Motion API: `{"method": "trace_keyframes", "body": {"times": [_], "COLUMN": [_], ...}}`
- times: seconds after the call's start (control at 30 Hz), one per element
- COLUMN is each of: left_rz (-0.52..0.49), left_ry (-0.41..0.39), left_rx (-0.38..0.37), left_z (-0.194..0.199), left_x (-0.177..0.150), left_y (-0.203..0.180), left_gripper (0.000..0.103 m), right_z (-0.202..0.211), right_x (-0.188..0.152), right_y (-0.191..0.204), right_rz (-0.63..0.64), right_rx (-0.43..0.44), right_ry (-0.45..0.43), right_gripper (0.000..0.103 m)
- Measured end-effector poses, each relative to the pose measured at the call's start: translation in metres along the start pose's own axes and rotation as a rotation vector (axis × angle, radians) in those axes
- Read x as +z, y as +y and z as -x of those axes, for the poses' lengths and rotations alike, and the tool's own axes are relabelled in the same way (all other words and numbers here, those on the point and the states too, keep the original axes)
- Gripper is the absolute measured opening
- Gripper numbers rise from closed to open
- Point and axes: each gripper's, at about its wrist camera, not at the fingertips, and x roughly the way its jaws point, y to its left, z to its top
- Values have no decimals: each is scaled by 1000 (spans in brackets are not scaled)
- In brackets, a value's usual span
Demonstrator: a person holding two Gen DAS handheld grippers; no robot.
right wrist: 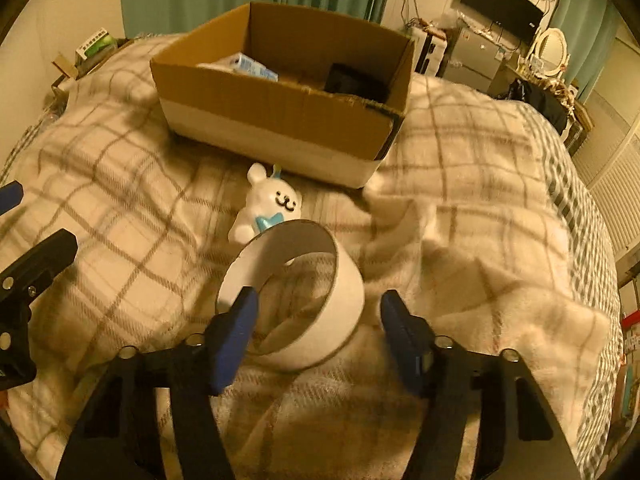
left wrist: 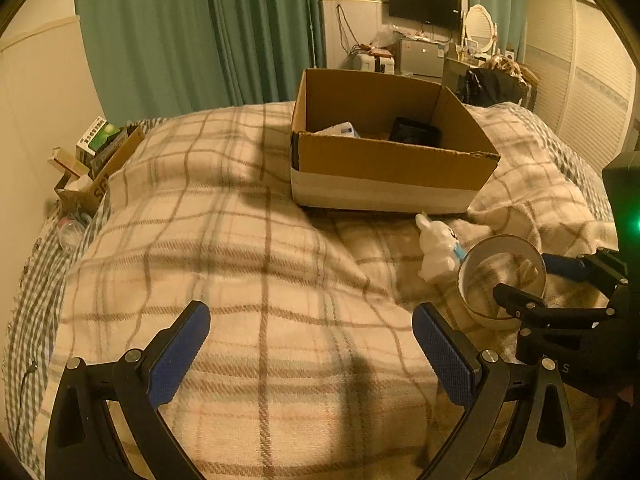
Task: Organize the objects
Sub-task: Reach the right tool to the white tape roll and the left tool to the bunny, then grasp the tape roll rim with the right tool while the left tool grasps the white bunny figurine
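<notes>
Where the plaid blanket (right wrist: pixel 460 216) covers the bed, an open cardboard box (right wrist: pixel 280 120) sits toward the far side (a pale carton and a dark item lie inside). Just before it a white bear figurine (right wrist: pixel 268 208) lies beside a white tape ring (right wrist: pixel 304 300). Right gripper (right wrist: pixel 316 312): fingers spread, one inside the ring, one outside, not clamped; left gripper (left wrist: pixel 310 332): wide open over bare blanket.
</notes>
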Motion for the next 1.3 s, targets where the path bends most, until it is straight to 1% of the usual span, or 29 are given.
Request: {"method": "trace_keyframes", "body": {"times": [0.07,0.1,0.17,0.23,0.3,0.5,0.63,0.73,0.83,0.9,1.0,1.03,1.13,1.2,1.23,1.27,1.3], "left_rz": [9,14,26,31,29,-6,-27,-51,-63,-64,-55,-48,-29,-42,-55,-62,-71], "left_ry": [7,9,12,13,13,20,23,26,55,75,104,115,147,159,168,176,189], "left_rx": [1,3,2,5,9,28,3,-8,-28,-39,-35,-34,-54,-69,-81,-87,-105], "left_z": [-1,-2,-2,-1,-1,-1,-5,-14,-34,-47,-68,-73,-90,-97,-101,-104,-108], "left_x": [-1,-1,-2,-2,-2,6,23,39,50,52,53,54,55,55,54,53,52], "left_y": [2,3,5,6,5,-5,-19,-37,-59,-70,-83,-85,-92,-98,-102,-104,-107], "left_gripper": [103,103,103,103,103,103,103,103,103,103,103,101,91,88,85,79,76], "right_z": [-2,-2,1,8,17,43,61,67,68,65,55,50,35,24,20,17,15], "right_x": [0,-1,-2,-4,-4,1,15,29,40,43,45,45,43,41,40,40,39], "right_y": [-1,-3,-6,-7,-8,-18,-34,-52,-70,-79,-89,-91,-97,-97,-96,-95,-95], "right_rz": [-3,-12,-32,-43,-49,-66,-46,-32,-36,-41,-52,-56,-68,-69,-68,-66,-65], "right_rx": [6,1,12,9,4,37,-1,-45,-55,-61,-52,-48,-28,-13,-7,-3,-1], "right_ry": [9,11,2,-27,-61,-126,-159,-175,-187,-191,-186,-180,-163,-145,-136,-131,-129], "right_gripper": [35,31,15,8,7,6,4,4,4,4,4,4,4,4,4,4,4]}}
